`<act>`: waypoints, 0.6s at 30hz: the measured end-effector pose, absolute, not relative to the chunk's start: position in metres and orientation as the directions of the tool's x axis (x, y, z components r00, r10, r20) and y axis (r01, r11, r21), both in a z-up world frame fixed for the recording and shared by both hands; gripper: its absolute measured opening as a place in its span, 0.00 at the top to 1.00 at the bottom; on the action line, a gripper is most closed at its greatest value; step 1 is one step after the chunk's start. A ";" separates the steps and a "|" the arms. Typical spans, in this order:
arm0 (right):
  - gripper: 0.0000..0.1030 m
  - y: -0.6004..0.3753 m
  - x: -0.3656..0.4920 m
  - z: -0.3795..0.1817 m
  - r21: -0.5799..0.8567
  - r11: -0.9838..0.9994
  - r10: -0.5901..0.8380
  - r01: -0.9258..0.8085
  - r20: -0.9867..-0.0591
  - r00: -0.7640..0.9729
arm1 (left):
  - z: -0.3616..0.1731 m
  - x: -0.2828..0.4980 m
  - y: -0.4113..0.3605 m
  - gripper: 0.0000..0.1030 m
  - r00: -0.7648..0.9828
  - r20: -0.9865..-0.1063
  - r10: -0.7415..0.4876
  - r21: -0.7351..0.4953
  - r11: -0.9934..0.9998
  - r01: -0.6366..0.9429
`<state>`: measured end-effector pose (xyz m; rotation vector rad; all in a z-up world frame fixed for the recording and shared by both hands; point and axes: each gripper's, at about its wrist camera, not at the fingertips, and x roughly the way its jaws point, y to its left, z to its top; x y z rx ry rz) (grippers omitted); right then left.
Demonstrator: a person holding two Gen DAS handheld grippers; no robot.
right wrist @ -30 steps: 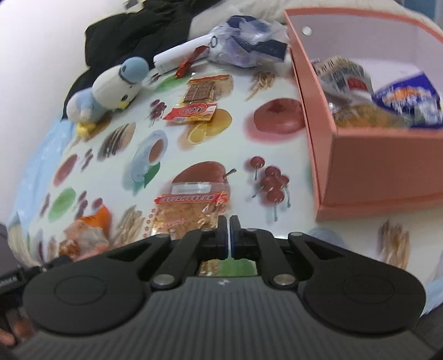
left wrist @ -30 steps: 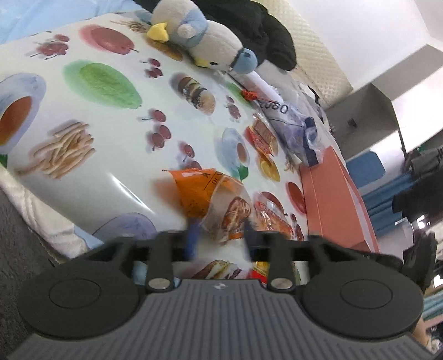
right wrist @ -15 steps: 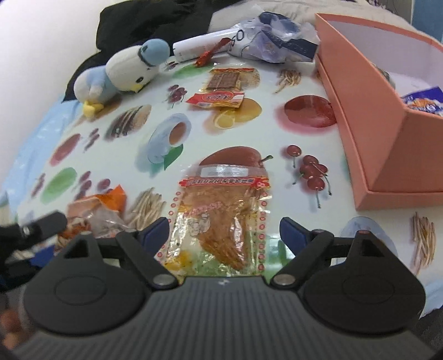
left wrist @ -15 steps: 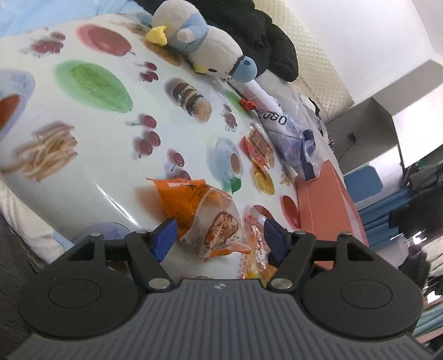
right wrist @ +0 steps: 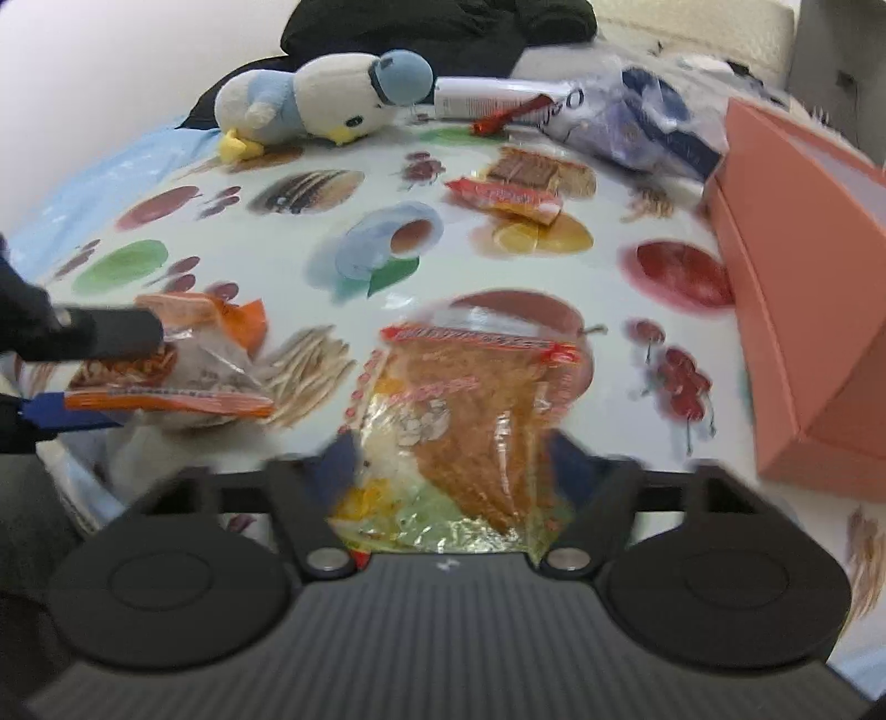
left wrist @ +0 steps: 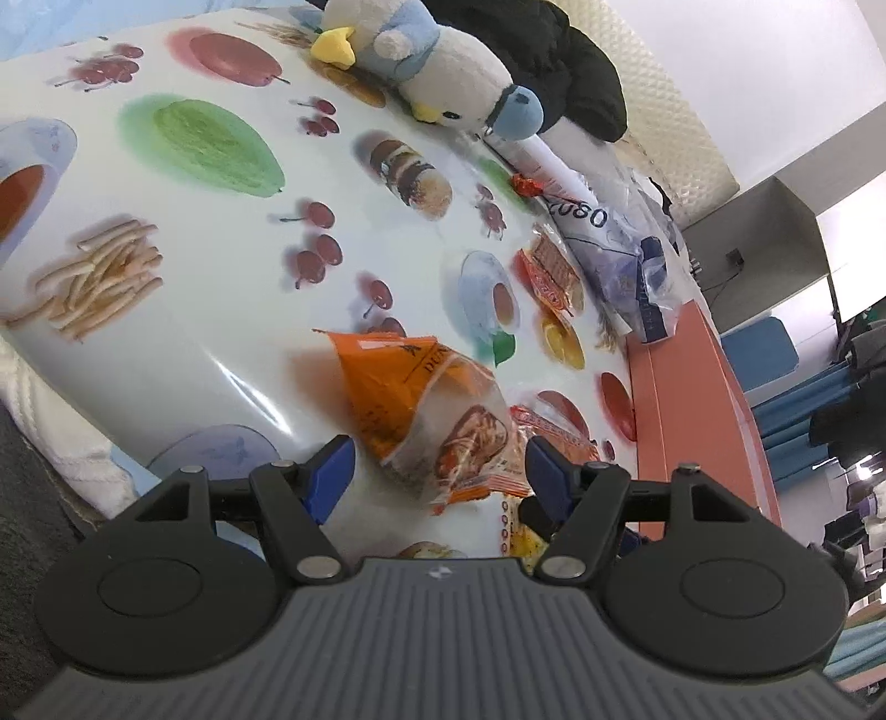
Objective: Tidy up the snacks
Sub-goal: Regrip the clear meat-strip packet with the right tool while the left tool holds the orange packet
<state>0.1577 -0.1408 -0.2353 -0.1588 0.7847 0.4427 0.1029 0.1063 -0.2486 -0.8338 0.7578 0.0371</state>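
Observation:
My left gripper is open, its blue pads on either side of an orange snack bag lying on the fruit-print cloth. That bag also shows in the right wrist view, with the left gripper's fingers around it. My right gripper is open, its blurred jaws standing on either side of a clear red-edged snack packet. Another red packet lies farther back on the cloth. The pink box stands at the right.
A blue-and-white plush bird lies at the back, with a black garment behind it. A white tube and a crumpled plastic bag lie near the box's far corner. The cloth's edge drops off near me.
Both grippers opened from shut or nearly shut and moved forward. The right one now straddles the clear packet and the left one straddles the orange bag.

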 end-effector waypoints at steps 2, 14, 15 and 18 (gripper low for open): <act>0.54 -0.140 0.160 -0.234 0.016 0.898 0.319 -0.440 -0.714 0.624 | -0.248 0.104 0.106 0.30 0.741 -0.622 -0.252 -0.654 0.689 -0.314; 0.75 -0.160 0.165 -0.221 0.089 0.890 0.365 -0.448 -0.727 0.581 | -0.248 0.118 0.097 0.30 0.732 -0.645 -0.220 -0.615 0.718 -0.326; 0.75 -0.163 0.165 -0.220 0.102 0.891 0.369 -0.443 -0.730 0.575 | -0.247 0.120 0.097 0.30 0.731 -0.647 -0.215 -0.608 0.725 -0.324; 0.76 -0.169 0.166 -0.218 0.111 0.893 0.368 -0.436 -0.738 0.566 | -0.248 0.126 0.097 0.33 0.725 -0.658 -0.204 -0.588 0.740 -0.326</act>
